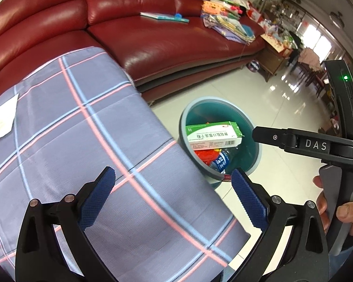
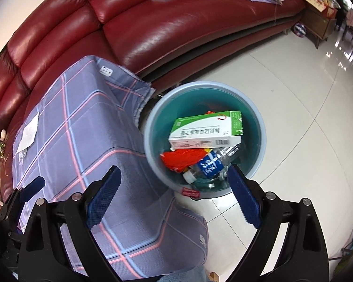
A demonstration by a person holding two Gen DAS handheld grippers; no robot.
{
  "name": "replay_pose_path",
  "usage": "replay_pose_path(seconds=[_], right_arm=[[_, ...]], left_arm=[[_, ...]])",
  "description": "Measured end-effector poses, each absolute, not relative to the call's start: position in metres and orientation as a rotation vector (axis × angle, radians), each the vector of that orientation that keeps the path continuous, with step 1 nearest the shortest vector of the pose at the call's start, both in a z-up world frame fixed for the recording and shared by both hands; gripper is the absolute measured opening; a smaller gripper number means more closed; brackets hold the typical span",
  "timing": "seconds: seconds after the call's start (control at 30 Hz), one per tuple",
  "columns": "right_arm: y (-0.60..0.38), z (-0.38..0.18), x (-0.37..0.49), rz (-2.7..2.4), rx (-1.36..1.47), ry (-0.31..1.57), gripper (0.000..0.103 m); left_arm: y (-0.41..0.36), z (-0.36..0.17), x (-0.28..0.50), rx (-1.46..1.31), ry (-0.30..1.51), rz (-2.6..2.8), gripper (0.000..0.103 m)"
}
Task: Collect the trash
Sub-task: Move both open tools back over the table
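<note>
A grey woven cloth crossed with pink and blue stripes (image 2: 82, 127) draped the counter before a glossy red leather sofa (image 2: 167, 30). The left tongs (image 1: 173, 197) and right tongs (image 2: 174, 195) both gaped wide, holding nothing. On the tiled floor, a round teal plastic bin (image 2: 254, 117) contained a green-and-white cardboard box (image 2: 207, 129), crumpled red wrapper (image 2: 183, 158) and clear blue-labelled bottle (image 2: 209, 165).
</note>
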State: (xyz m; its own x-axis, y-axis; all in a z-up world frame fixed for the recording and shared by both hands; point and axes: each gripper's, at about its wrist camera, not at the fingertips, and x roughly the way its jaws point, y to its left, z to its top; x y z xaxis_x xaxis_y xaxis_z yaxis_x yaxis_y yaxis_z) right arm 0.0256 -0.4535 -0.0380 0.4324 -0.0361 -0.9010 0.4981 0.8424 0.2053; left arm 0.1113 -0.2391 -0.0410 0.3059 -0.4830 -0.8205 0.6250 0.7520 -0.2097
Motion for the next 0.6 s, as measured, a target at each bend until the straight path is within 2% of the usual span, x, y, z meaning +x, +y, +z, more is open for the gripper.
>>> replay_pose_path(seconds=[0.3, 0.6], right_arm=[[-0.405, -0.03, 0.046, -0.303, 0.441, 1.1, 0.088], [-0.313, -0.033, 0.109, -0.16, 0.35, 1.157, 0.088]], left_arm=[[-0.174, -0.035, 0.116, 0.09, 1.008, -0.653, 0.099], [-0.056, -0.04, 0.149, -0.01, 1.018, -0.468, 0.099]])
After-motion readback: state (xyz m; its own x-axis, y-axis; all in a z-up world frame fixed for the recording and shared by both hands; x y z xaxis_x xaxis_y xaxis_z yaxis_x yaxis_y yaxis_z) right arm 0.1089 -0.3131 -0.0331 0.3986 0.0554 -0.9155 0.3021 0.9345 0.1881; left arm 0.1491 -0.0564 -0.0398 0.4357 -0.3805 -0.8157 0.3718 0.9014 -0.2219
